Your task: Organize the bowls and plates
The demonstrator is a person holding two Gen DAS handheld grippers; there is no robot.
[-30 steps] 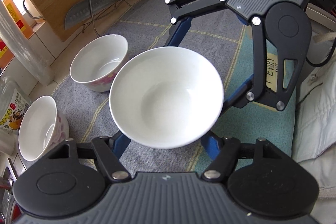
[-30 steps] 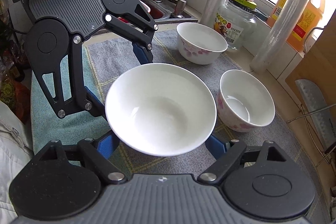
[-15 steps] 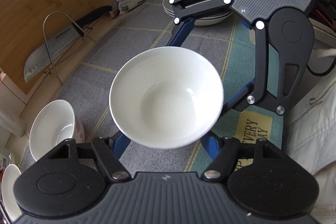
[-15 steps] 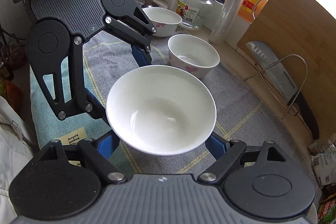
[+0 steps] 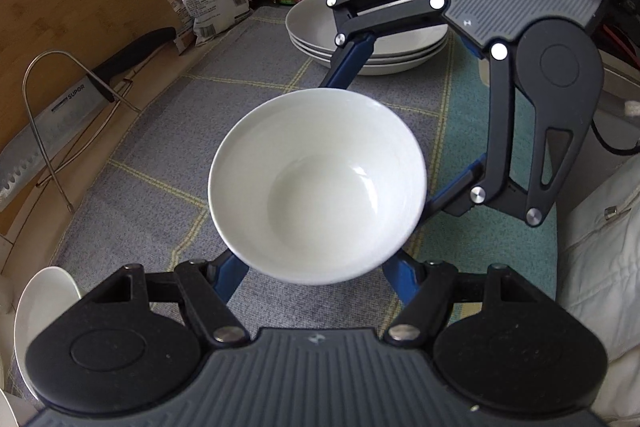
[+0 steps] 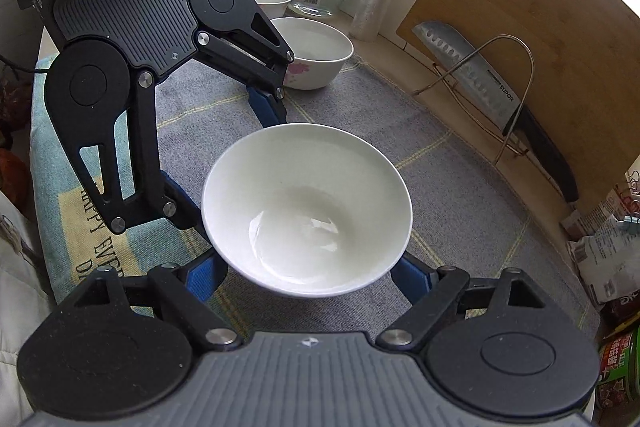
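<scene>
While both claws share one plain white bowl [image 5: 316,183], a slip on either side tips it.

I have the left claw [image 5: 316,267] closed narrow on the near wall of the bowl, and the right claw [image 6: 308,267] clamped across it from the other side at a wider set — the bowl hangs above the grey mat [image 5: 168,155], clear of the surface. If the two hands drift apart or roll unevenly, I judge the glazed wall could slide off the blue pads. Ahead in the left view sits the plate stack [image 5: 372,39], near the right claw's linkage, so a low approach risks clipping its rim. Toward the wall, the knife on its wire rack [image 6: 480,83] and the cutting board [image 6: 540,27] bound my room; two flowered bowls [image 6: 316,51] stand behind — open mat lies beneath.
</scene>
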